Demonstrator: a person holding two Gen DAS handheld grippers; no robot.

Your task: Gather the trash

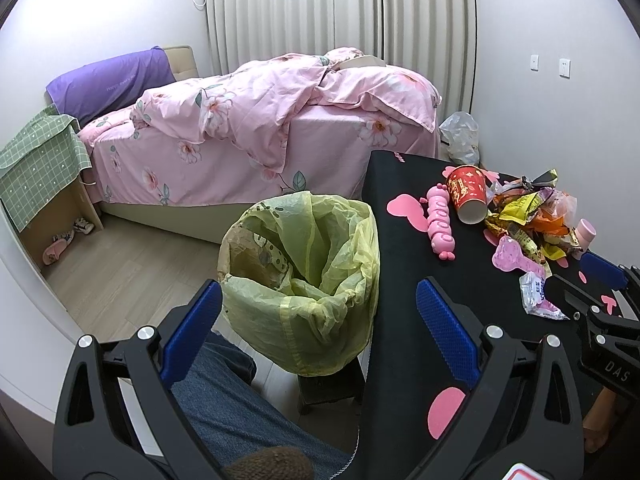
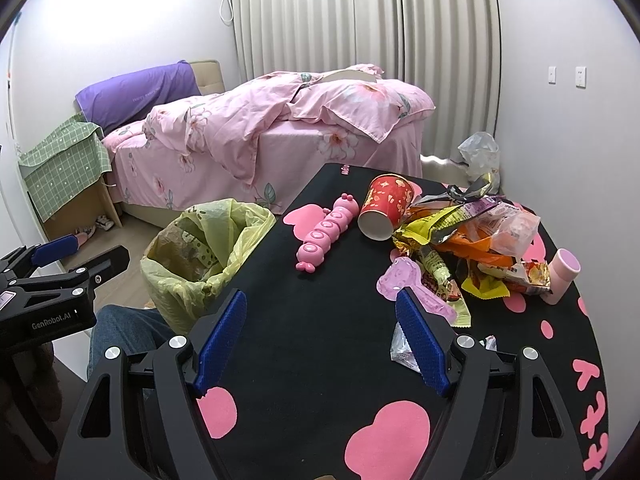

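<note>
A bin lined with a yellow-green bag point(image 1: 308, 280) stands left of the black table point(image 1: 400, 240); it also shows in the right wrist view point(image 2: 200, 256). On the table lie a red paper cup point(image 2: 384, 208) on its side and a pile of crumpled snack wrappers point(image 2: 472, 240). A small white wrapper point(image 2: 402, 350) lies just behind my right finger. My left gripper point(image 1: 320, 320) is open and empty, straddling the bin and the table edge. My right gripper point(image 2: 320, 336) is open and empty above the table's near part.
A pink caterpillar toy point(image 2: 326, 232), a flat pink toy point(image 2: 404, 280) and a pink cylinder point(image 2: 562, 276) lie on the table. A bed with pink bedding point(image 2: 260, 136) stands behind. My leg in jeans point(image 1: 240, 412) is below the bin. A clear plastic bag point(image 2: 478, 156) sits by the far wall.
</note>
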